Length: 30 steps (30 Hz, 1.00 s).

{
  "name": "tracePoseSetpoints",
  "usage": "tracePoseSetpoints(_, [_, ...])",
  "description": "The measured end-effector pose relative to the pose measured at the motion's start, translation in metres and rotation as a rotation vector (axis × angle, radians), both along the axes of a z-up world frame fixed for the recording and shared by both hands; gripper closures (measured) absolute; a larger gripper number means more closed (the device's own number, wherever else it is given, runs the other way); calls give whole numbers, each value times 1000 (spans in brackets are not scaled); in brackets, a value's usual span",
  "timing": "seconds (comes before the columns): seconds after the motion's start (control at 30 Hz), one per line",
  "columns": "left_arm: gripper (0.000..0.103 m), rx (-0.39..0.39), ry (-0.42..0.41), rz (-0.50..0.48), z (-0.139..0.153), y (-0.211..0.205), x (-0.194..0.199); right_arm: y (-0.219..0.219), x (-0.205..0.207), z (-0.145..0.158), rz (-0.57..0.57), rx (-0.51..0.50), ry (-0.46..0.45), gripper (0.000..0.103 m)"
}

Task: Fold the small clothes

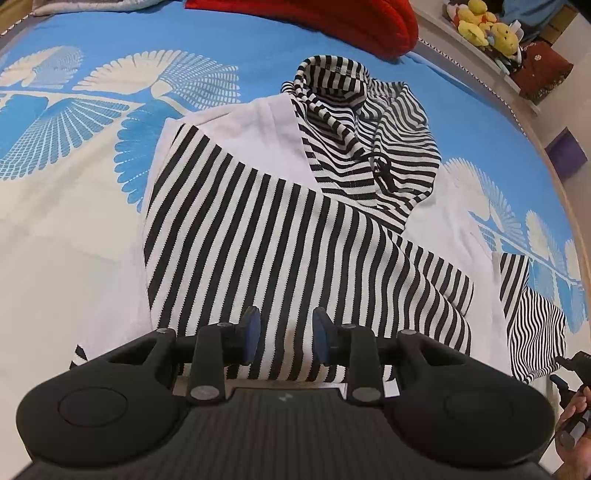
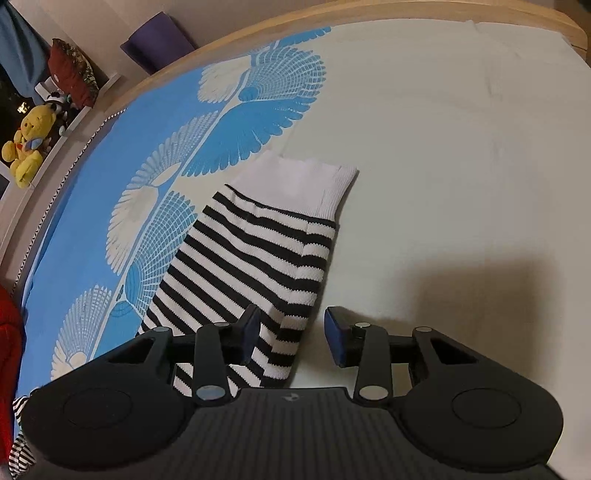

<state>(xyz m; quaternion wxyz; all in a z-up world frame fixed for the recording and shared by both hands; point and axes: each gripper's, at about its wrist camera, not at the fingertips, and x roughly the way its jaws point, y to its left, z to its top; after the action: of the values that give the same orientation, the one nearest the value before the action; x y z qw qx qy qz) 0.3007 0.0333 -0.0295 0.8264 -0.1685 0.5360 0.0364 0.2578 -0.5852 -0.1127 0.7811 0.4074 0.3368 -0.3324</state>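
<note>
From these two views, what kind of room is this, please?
Probably a bedroom: the striped garment lies on a bed with a blue patterned sheet, and a yellow plush toy sits on a shelf beside it.

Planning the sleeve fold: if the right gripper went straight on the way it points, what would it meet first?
Probably the striped sleeve, whose edge lies between the right gripper's open jaws; depth is unclear.

A blue-and-white bedspread [image 1: 92, 44], red cushion [image 1: 332, 22], yellow plush toys [image 1: 487, 27] on a shelf [image 1: 484, 59], and purple mat [image 2: 159, 40].
</note>
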Motion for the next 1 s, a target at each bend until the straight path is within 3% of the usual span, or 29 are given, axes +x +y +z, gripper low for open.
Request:
tracePoseSetpoints(0.2, [69, -2, 2, -2, 0, 1, 1, -6, -4, -4, -27, 3, -7, 96])
tracePoseSetpoints(0.4, [69, -4, 0, -6, 1, 2, 0, 3, 1, 10, -10, -52, -35, 102])
tracePoseSetpoints(0.63, [69, 5, -5, 3, 3, 6, 1, 52, 17, 66, 115, -317, -137, 102])
tracePoseSetpoints(0.77, [69, 2, -8, 26, 4, 14, 2, 143, 28, 119, 395, -564, -303, 102])
tracePoseSetpoints(0.83, [69, -9, -13, 45, 7, 22, 3, 209, 23, 138, 628, -637, -434, 102])
tracePoseSetpoints(0.9, [69, -13, -24, 88, 11, 37, 5, 264, 14, 143, 873, -608, -531, 102])
tracePoseSetpoints(0.93, [69, -13, -29, 115, 14, 46, 6, 293, 11, 140, 1042, -524, -558, 101])
tracePoseSetpoints(1.0, [69, -20, -40, 176, 19, 67, 8, 339, 8, 123, 1340, -355, -508, 96])
